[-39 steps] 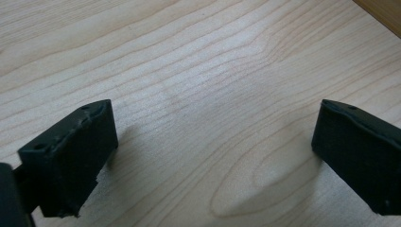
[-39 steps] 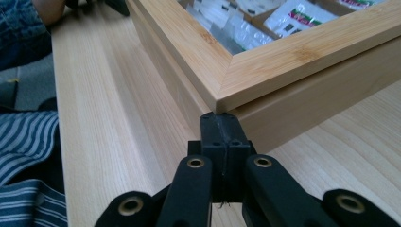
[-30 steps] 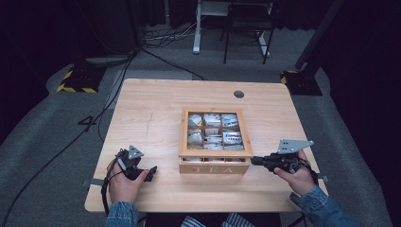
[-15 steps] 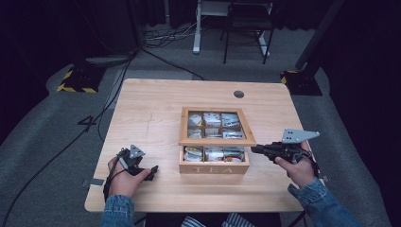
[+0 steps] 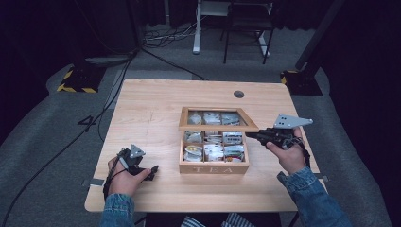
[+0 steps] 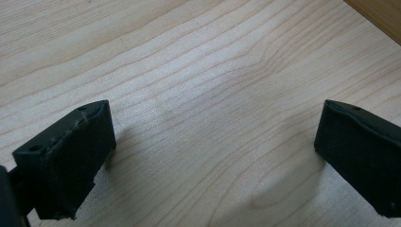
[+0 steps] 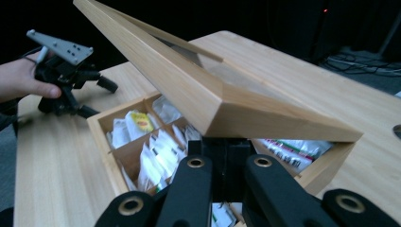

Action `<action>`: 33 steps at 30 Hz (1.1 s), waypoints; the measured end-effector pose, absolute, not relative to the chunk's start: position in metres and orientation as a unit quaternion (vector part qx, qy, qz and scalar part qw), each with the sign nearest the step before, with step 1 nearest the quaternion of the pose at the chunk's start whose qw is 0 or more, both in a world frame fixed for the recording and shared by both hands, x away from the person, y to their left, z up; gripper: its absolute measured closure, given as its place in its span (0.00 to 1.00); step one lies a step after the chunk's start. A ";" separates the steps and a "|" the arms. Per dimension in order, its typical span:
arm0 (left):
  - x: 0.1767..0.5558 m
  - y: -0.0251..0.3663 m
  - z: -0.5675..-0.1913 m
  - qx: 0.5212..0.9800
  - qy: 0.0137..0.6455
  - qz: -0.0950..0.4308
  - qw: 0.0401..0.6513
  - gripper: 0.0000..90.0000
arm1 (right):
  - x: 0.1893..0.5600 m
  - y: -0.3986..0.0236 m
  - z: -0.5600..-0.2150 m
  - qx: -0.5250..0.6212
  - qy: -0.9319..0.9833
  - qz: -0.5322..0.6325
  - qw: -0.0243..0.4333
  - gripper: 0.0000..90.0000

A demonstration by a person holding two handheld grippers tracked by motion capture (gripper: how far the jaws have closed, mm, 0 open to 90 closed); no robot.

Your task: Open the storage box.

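A wooden tea box (image 5: 213,166) marked TEA stands mid-table, with tea bags (image 5: 213,150) in its compartments. Its glass-paned lid (image 5: 217,119) is tilted up, hinged at the far side. My right gripper (image 5: 250,135) comes in from the box's right, its jaws together and their tips tucked under the lid's raised edge. In the right gripper view the lid (image 7: 208,94) rests just above the right gripper (image 7: 226,152), and tea bags (image 7: 156,156) show below. My left gripper (image 5: 152,172) rests on the table to the box's left. Its jaws (image 6: 213,161) are wide apart over bare wood.
The table (image 5: 156,109) has bare wood to the left of and behind the box, and a round cable hole (image 5: 239,94) at the back right. A chair (image 5: 246,28) and cables lie on the floor beyond the far edge.
The right gripper has risen at the box's right side, and the lid has swung from shut to partly raised. The left gripper has stayed put.
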State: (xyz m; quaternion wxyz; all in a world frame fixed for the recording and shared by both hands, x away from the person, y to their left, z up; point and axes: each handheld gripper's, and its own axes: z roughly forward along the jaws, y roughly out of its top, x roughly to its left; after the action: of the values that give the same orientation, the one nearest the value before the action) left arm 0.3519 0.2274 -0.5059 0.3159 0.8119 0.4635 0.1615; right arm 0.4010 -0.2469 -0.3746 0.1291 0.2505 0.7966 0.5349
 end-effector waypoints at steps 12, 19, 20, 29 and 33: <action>0.338 0.222 -0.506 0.809 0.469 0.169 0.313 0.01 | 0.410 -0.243 -0.366 0.249 0.797 0.535 0.134 1.00; 0.328 0.216 -0.505 0.797 0.487 0.177 0.311 0.03 | 0.407 -0.243 -0.365 0.242 0.793 0.544 0.125 1.00; 0.327 0.215 -0.506 0.796 0.486 0.178 0.313 0.03 | 0.407 -0.244 -0.366 0.242 0.793 0.546 0.121 1.00; 0.326 0.213 -0.506 0.801 0.478 0.174 0.316 0.04 | 0.409 -0.247 -0.369 0.246 0.790 0.550 0.113 1.00; 0.327 0.213 -0.506 0.800 0.479 0.173 0.316 0.04 | 0.408 -0.247 -0.370 0.247 0.790 0.550 0.114 1.00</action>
State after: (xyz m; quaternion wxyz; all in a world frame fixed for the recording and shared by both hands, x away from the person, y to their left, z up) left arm 0.3265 0.2125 -0.5055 0.3161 0.8004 0.4792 0.1728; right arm 0.4082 -0.2471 -0.3703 0.1145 0.2467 0.7899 0.5496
